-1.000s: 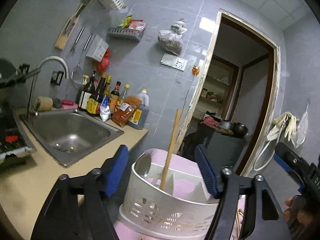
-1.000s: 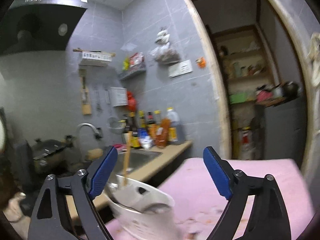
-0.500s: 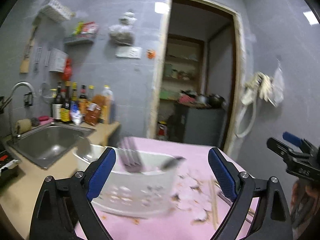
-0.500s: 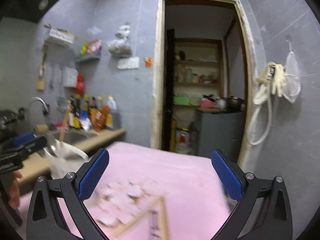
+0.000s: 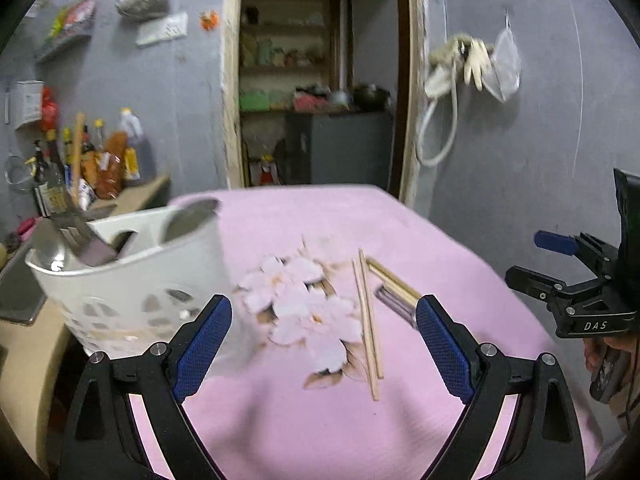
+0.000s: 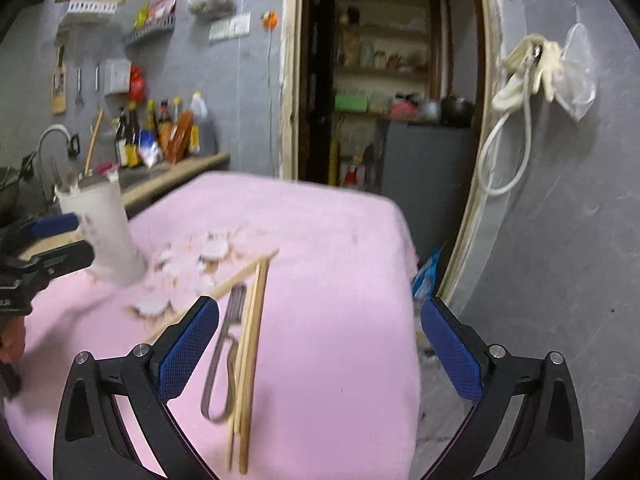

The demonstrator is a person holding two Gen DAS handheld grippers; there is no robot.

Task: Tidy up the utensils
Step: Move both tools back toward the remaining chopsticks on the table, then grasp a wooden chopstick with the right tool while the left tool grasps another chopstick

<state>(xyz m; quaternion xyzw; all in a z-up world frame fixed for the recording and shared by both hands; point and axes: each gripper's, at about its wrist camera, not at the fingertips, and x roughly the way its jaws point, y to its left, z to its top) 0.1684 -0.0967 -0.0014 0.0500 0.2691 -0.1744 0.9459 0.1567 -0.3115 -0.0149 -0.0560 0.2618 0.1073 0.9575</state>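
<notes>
Left claw [image 5: 322, 342]: spread wide, holding nothing, hovering over the pink cloth.
Right claw [image 6: 318, 346]: spread wide, empty, above the near end of the utensils.
Utensil holder [image 5: 132, 288]: white plastic, standing at the left edge of the counter [image 5: 304, 216], with a spoon and other metal utensils inside.
Chopsticks [image 6: 250, 356]: several wooden sticks lay loose on the pink cloth, right of the flower print.
Fork [image 6: 228, 344]: metal, lay beside the chopsticks, touching them.
Bottles [image 6: 160, 128]: lined up by the sink, well apart from the holder.
</notes>
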